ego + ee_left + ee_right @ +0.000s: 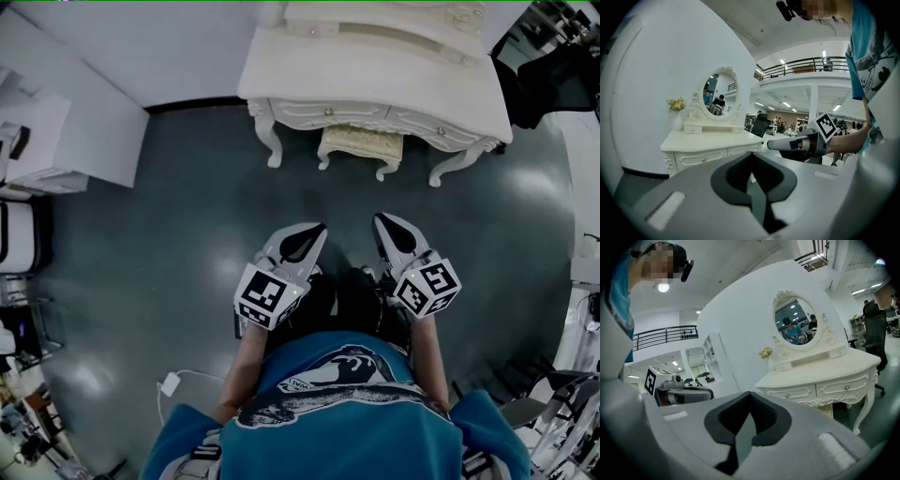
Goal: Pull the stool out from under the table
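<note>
A white table (375,70) is standing against the wall, the stool (362,143) is sitting tucked between its legs, and the left gripper (317,230) and right gripper (381,220) are hovering well short, both clenched empty (opening them, then gripping the seat edge evenly, seems wise).

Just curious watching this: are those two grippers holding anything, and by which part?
Nothing. Both the left gripper and right gripper are shut and empty.

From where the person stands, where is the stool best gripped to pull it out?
Probably the stool's near seat edge, at both front corners, coming from the front. It sits tucked under the table; only that edge and the front legs show.
</note>
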A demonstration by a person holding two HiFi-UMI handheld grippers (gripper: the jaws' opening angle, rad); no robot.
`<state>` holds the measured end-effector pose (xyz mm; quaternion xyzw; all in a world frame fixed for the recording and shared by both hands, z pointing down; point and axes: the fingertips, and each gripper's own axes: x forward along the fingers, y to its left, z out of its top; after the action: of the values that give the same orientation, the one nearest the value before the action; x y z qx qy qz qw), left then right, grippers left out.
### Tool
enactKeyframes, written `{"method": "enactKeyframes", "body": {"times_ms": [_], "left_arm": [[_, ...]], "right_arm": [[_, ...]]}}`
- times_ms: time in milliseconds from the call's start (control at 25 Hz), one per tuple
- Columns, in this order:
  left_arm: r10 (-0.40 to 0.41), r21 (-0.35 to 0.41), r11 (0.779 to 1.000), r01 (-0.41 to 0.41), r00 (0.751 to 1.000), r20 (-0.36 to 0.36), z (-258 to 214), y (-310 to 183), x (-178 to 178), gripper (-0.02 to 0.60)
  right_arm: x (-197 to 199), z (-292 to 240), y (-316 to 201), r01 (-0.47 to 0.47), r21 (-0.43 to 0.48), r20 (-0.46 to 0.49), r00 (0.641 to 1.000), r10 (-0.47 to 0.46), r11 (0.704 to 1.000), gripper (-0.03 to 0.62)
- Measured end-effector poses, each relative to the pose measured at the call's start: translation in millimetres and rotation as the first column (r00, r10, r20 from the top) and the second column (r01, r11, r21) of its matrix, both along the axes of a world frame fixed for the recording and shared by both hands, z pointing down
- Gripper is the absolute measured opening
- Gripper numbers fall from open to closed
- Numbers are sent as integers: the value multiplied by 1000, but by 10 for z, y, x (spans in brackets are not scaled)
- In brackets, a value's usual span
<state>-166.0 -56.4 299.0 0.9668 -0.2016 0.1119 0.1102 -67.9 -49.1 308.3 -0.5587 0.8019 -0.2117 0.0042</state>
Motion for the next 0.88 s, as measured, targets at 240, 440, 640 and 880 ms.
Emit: {"method": "enactKeyframes", "body": {"times_ms": [240, 440, 640, 880], "left_arm": [[76, -58, 995, -75, 997, 15, 163, -35, 245, 14], [131, -78, 989, -127, 991, 41, 281, -67, 540, 14], [133, -82, 988, -128, 989, 61, 354, -319, 848, 14], [79, -118, 991, -70, 994, 73, 585, -901, 1193, 14]], "right_arm": [[300, 102, 83, -95, -42, -23, 995, 94, 995, 3], [632, 254, 68, -154, -69, 1, 988, 154, 986, 3], [968, 403, -200, -166, -79, 36, 985, 170, 983, 3], [1425, 692, -719, -141, -130, 45, 988, 148, 981, 15]]}}
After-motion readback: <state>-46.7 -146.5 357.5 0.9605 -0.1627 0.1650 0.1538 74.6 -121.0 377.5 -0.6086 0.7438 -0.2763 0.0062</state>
